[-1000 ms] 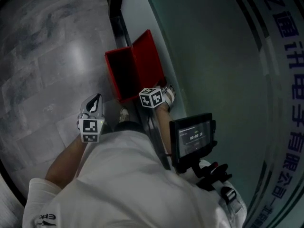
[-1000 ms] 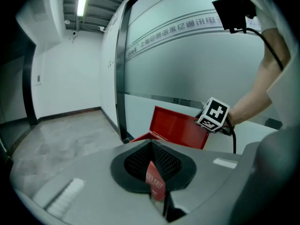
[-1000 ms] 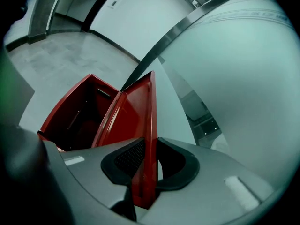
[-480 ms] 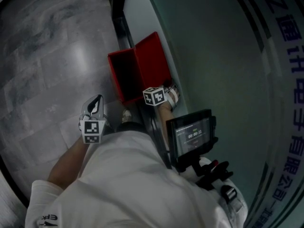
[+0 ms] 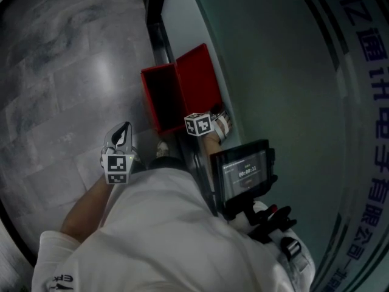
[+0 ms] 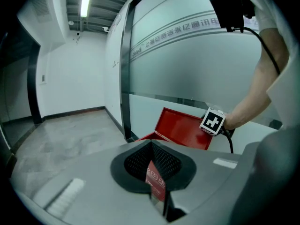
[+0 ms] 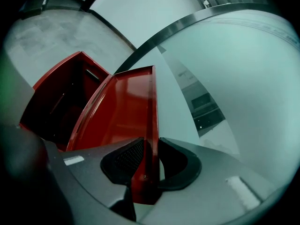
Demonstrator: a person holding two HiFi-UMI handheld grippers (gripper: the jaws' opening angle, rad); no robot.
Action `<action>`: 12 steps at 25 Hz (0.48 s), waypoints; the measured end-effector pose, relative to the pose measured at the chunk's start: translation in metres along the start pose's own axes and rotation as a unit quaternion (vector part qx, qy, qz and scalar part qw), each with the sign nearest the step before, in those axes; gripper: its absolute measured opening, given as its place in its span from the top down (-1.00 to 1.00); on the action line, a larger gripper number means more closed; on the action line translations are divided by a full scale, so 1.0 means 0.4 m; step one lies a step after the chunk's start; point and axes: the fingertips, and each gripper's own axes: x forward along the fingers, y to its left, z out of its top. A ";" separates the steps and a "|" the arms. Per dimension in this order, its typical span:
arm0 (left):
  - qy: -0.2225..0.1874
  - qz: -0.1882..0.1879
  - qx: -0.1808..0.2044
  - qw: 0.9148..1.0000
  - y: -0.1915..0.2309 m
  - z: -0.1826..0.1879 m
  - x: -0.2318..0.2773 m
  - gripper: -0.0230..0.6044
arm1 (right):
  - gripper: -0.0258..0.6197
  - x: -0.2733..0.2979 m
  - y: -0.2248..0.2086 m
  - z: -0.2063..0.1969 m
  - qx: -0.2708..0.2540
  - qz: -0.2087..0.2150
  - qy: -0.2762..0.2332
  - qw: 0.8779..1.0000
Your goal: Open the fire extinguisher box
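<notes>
The red fire extinguisher box [image 5: 163, 99] stands on the floor against the glass wall with its dark inside [image 7: 61, 107] showing. Its lid [image 5: 199, 81] is swung up and leans toward the wall. My right gripper [image 5: 216, 123] is shut on the lid's [image 7: 124, 111] near edge, which runs between the two pads. The left gripper [image 5: 121, 132] hangs apart from the box, above the floor to its left, with its jaws together [image 6: 154, 172]; a small red printed strip shows at their seam. From the left gripper view I see the raised lid [image 6: 183, 128] and the right gripper's marker cube [image 6: 213, 122].
A frosted glass wall [image 5: 273, 59] with blue lettering runs along the right. A black frame post [image 5: 159, 5] stands just beyond the box. Grey stone tiles [image 5: 61, 72] spread to the left. A small screen [image 5: 246, 172] hangs at the person's chest, and a shoe [image 5: 161, 148] shows near the box.
The right gripper and the lid edge it holds have edged slightly up and toward the wall. The left gripper has stayed where it was.
</notes>
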 end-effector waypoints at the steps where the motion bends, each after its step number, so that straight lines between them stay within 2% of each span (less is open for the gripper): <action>1: 0.001 0.000 0.000 1.000 0.002 -0.001 -0.001 0.92 | 0.57 -0.001 0.000 -0.001 0.001 0.001 0.001 1.000; 5: -0.001 -0.002 0.001 1.000 0.004 -0.001 0.000 0.92 | 0.29 -0.015 0.001 0.009 0.008 0.004 -0.004 1.000; 12: -0.004 -0.007 0.003 1.000 -0.003 0.005 0.004 0.92 | 0.27 -0.034 -0.011 0.029 0.016 0.003 -0.023 1.000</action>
